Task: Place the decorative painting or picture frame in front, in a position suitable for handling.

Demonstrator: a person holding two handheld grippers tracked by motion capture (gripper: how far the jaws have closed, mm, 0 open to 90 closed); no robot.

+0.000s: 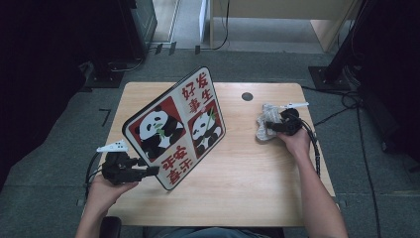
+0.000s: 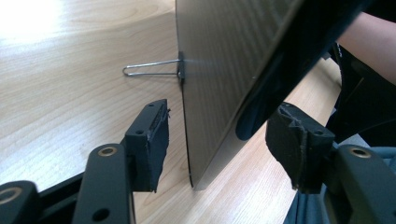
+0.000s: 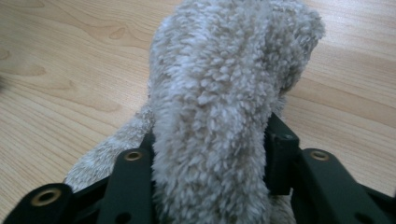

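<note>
Seen from above, you sit at a pale wooden table point(image 1: 237, 163) with a gripper in each hand. A square panda-print picture board point(image 1: 176, 126) stands tilted on its lower edge at the table's middle, towards 9 o'clock. Your left gripper point(image 1: 148, 171), at about 8 o'clock, reaches its lower corner. In the left gripper view its jaws are released, spread either side of the board's thin edge point(image 2: 196, 140) without touching it. A wire stand point(image 2: 152, 71) juts from the board's plain back.

Your right gripper point(image 1: 270, 126), at about 3 o'clock, is clenched on a fluffy grey-beige cloth point(image 1: 265, 124). In the right gripper view the cloth point(image 3: 215, 116) bulges up between the jaws.

By my judgement, the work is at an early stage. The cloth is already in hand, but it lies well apart from the board. The board is not yet gripped. Steadying it and wiping its face seem to remain.

The board carries red Chinese characters. The top reads 好事发生. The bottom seems to read 平安喜乐, though its last character is unclear.
</note>
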